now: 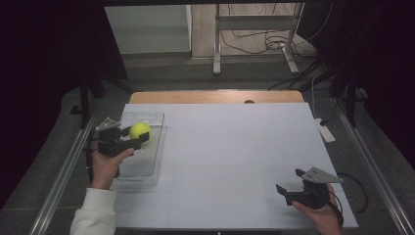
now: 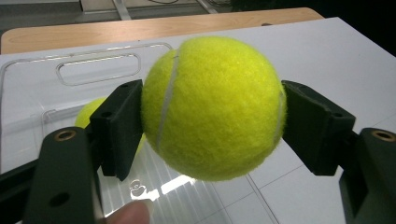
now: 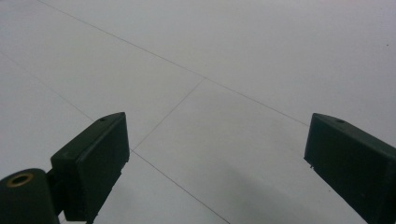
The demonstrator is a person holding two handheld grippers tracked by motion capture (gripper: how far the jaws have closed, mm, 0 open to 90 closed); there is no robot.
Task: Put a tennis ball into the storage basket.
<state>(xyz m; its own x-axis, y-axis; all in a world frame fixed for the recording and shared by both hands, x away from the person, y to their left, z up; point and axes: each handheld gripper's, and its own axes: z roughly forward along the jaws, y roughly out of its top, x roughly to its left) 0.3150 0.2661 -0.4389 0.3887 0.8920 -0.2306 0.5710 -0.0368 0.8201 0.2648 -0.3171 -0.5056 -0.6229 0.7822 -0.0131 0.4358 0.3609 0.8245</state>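
Yellow tennis ball [image 2: 212, 107] is pinched in my left gripper [image 1: 128, 138] above the clear plastic bin [image 1: 155, 128]; my right gripper [image 1: 288, 185] rests spread; next I probably lower and release.

We see a white sleeve [image 1: 93, 213] on the person's left forearm. The left gripper [image 1: 131, 137] is black, with a grey three-cornered plate [image 1: 107, 123] on top. In its own view, its jaws are blocky black pieces with flat matte pads [image 2: 122, 126] and brass-ringed holes [image 2: 65, 136] in the arms behind them. The right gripper [image 1: 292, 184] is black too, topped by another grey plate [image 1: 321, 175], with a dark cable [image 1: 355, 188] trailing from it. Its pads [image 3: 100, 156] are chunky, dark and wedge-shaped.
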